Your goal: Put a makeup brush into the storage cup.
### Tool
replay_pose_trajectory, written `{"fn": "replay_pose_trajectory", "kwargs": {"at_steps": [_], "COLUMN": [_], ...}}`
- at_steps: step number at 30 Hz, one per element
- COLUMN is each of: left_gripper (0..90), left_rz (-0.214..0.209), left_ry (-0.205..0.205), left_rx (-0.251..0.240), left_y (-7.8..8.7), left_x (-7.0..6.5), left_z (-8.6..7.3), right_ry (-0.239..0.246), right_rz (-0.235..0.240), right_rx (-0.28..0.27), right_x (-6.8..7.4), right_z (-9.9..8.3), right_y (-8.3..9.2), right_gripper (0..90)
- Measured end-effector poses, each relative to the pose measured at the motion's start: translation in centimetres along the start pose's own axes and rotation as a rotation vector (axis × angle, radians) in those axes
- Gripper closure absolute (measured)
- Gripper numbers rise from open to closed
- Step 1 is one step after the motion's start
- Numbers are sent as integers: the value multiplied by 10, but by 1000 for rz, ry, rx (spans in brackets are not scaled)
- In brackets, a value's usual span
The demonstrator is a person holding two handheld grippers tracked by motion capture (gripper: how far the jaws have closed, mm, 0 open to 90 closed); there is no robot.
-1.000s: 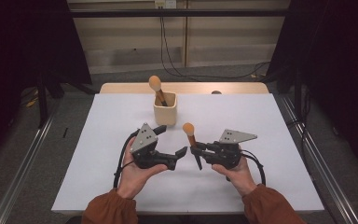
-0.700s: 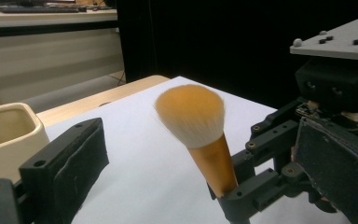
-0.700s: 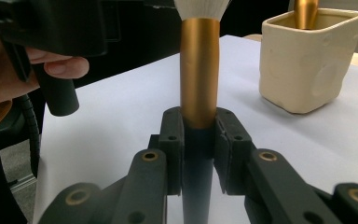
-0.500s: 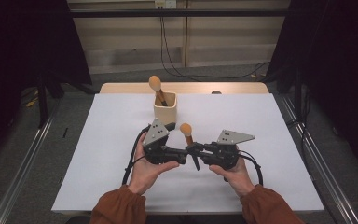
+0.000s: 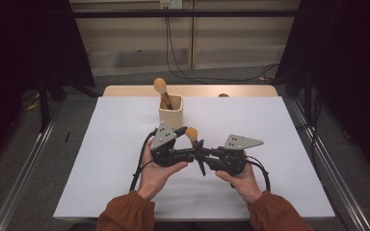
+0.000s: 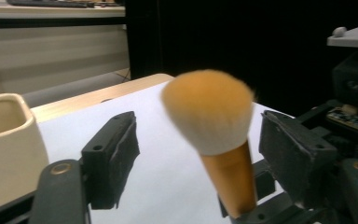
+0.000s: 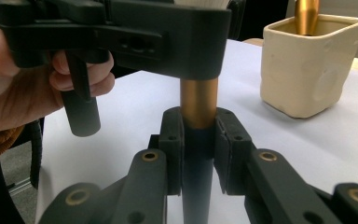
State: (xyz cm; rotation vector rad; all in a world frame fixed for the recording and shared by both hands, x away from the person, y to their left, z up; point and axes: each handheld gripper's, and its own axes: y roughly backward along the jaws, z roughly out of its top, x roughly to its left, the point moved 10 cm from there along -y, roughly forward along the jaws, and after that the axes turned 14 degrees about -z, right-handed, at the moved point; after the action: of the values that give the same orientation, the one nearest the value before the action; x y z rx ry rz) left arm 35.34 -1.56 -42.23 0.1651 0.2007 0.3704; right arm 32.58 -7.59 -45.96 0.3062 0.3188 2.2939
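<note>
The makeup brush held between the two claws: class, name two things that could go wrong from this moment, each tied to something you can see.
1. The left claw has just been closing around the makeup brush, but its pads do not yet touch; they may end up squeezing the soft bristle head rather than the handle.
2. If the right claw, shut on the handle, lets go too soon, the brush could drop onto the white table.

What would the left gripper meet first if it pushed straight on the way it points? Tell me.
The makeup brush, most likely. It already stands between the left gripper's jaws, which have just been closing without yet pressing it, while the right gripper clamps its handle. Just beyond sits the right gripper's body.
</note>
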Motion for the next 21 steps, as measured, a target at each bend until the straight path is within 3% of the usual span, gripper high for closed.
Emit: {"fn": "replay_pose_trajectory", "kwargs": {"at_steps": [3,12,21], "left_gripper": [330,481,655], "left_rz": [-27,-33,-68], "left_ry": [24,85,112], "left_rx": [11,19,30], "left_y": [-3,-6,-9], "left_x": [-3,-4,-9], "left_z": [-4,-9,-11], "right_ry": [-4,-16,-21], "right_rz": [-6,-26,-39], "right_rx": [-4,-13,-7], "right_x": [-1,-5,-7], "right_z": [1,2,0], "right_y": [0,1,-1], "right_gripper": [748,748,748]}}
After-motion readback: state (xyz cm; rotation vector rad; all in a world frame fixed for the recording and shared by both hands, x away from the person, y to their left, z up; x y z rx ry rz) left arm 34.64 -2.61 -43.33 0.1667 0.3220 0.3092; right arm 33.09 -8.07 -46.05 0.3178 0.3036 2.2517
